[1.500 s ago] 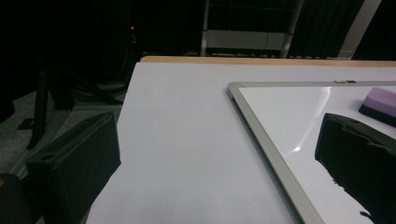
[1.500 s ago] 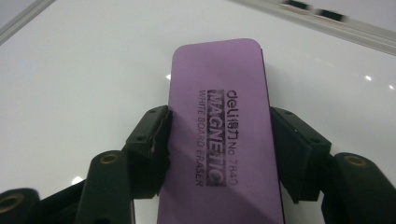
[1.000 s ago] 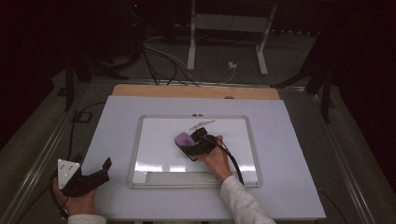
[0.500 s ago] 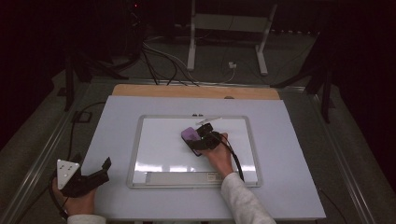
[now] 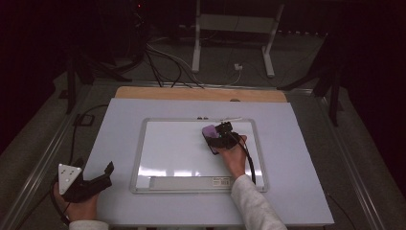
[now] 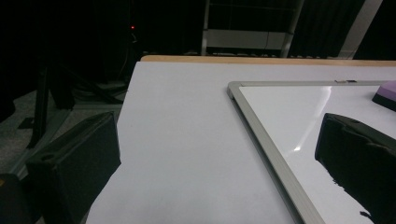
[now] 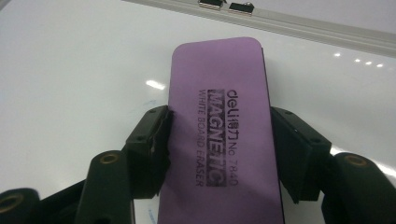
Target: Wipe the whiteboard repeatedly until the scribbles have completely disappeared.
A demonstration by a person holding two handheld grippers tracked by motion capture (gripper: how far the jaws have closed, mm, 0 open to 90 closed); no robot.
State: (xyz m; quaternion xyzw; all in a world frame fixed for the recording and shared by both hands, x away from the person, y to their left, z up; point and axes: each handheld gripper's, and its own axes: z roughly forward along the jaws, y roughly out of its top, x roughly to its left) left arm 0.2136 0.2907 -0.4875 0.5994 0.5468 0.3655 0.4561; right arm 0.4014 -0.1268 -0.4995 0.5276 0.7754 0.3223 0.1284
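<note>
1. The eraser [image 7: 219,135] is a purple oblong lying flat on the whiteboard [image 5: 172,148], in the board's far right part, near the top frame.
2. In the right gripper view its long axis runs along the line of the fingers [image 7: 149,144], its far end pointing at the top frame [image 7: 299,25] just beyond. The printed label runs along the same axis.
3. The right gripper [image 5: 218,139] clamps the eraser across its width, one finger on each long edge. The right hand [image 5: 234,155] reaches in over the board's lower right.
4. The left gripper [image 5: 84,184] rests at the near left corner of the worktop [image 5: 297,191], well apart from the board. Its fingers [image 6: 74,163] are spread wide and hold nothing; the board's left frame [image 6: 261,135] runs between them in the left gripper view.
5. Against the frame a second ago, the eraser and right gripper have shifted rightward and a little farther along the board, closer to the top frame. The left gripper is unchanged.
</note>
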